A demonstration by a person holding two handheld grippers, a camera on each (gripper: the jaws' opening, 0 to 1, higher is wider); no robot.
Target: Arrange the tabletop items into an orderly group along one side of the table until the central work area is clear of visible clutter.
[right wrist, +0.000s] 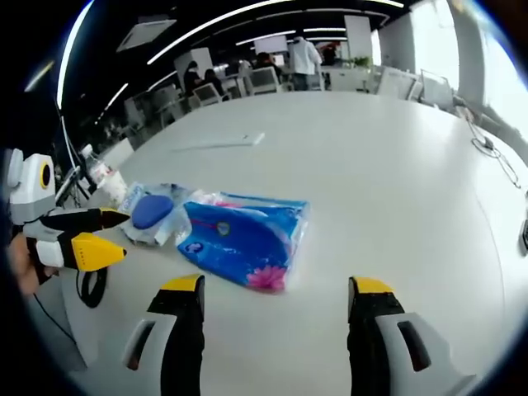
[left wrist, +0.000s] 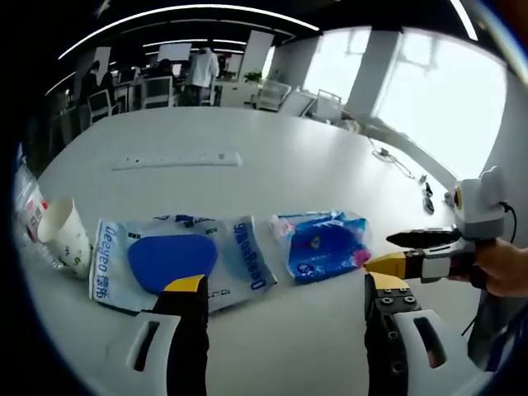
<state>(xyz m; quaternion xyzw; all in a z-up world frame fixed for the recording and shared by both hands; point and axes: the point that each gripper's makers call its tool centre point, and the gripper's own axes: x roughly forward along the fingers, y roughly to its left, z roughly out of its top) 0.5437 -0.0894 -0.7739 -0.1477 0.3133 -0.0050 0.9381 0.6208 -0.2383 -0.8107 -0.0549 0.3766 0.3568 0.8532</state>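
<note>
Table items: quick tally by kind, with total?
Wipes/tissue packs: 2, the white wipes pack with blue lid and the blue tissue pack
Paper cups: 1
Plastic bottles: 1, partly cut off at the edge
Power strips: 1
Total: 5

You can read blue "Deeyeo" lettering, running sideways, on the clear plastic wet-wipe pack with the blue oval lid (left wrist: 177, 262); no other print is legible.
</note>
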